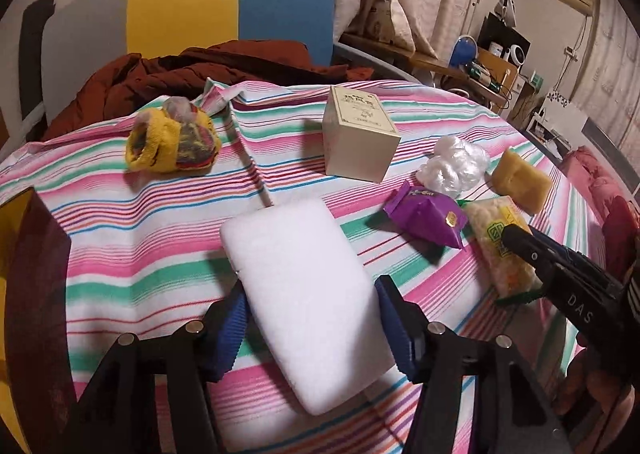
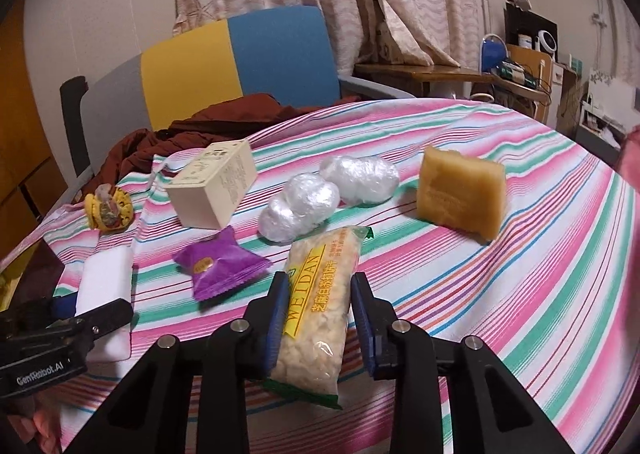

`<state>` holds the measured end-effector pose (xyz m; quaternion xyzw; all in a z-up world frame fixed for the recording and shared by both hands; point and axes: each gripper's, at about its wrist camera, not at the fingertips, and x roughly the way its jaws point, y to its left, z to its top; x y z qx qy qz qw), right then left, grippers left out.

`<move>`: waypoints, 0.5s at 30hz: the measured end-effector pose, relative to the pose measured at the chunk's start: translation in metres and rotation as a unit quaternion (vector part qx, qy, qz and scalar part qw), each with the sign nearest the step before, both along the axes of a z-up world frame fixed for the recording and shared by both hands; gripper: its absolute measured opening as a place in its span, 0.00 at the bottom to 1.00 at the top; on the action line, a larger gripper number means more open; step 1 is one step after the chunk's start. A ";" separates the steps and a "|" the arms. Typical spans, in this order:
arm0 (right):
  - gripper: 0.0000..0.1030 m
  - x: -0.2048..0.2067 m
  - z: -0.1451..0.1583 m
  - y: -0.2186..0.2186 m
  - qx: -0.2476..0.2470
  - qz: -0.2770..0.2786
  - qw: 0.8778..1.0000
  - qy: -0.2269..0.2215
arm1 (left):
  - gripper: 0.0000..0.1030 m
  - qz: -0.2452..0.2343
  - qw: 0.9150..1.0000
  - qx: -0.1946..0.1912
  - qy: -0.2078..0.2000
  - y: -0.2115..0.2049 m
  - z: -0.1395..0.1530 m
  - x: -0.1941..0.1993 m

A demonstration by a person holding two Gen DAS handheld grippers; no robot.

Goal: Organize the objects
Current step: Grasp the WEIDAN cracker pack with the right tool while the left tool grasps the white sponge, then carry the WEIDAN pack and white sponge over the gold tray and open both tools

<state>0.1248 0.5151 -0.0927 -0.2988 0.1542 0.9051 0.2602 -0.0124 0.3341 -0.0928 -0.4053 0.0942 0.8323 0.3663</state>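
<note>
A white sponge block (image 1: 304,274) lies on the striped tablecloth (image 1: 140,246), and my left gripper (image 1: 311,286) is shut on it, a blue pad against each long side. The right gripper (image 2: 320,278) is shut on a clear snack packet (image 2: 316,318) with a yellow label, which also rests on the cloth. Between the two lies a purple sachet (image 2: 218,266). Behind them are a cream box (image 2: 216,185), crumpled clear plastic (image 2: 320,193), a tan soap-like block (image 2: 460,193) and a yellow knitted bundle (image 1: 172,145).
A yellow and blue chair (image 1: 232,5) with a brown jacket (image 1: 200,69) on it stands behind the table. A dark object (image 1: 32,274) sits at the left edge. Curtains and a cluttered desk (image 1: 480,65) fill the back right.
</note>
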 end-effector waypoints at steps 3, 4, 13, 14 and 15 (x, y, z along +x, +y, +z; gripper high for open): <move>0.30 0.005 0.002 -0.008 -0.007 0.010 1.000 -0.002 | 0.59 0.003 1.000 0.006 -0.009 -0.010 0.003 0.005; 0.29 0.008 0.002 -0.010 -0.010 0.012 1.000 -0.001 | 0.58 0.002 1.000 0.013 -0.015 -0.015 0.004 0.007; 0.33 0.029 -0.001 -0.022 -0.070 0.005 0.998 -0.004 | 0.58 -0.029 0.999 0.035 -0.010 -0.040 0.018 0.039; 0.36 0.027 -0.002 -0.020 -0.083 0.002 0.996 -0.010 | 0.58 -0.031 0.999 0.038 -0.008 -0.044 0.020 0.042; 0.40 0.025 -0.003 -0.018 -0.091 0.003 0.996 -0.016 | 0.58 -0.032 0.999 0.041 -0.008 -0.046 0.021 0.044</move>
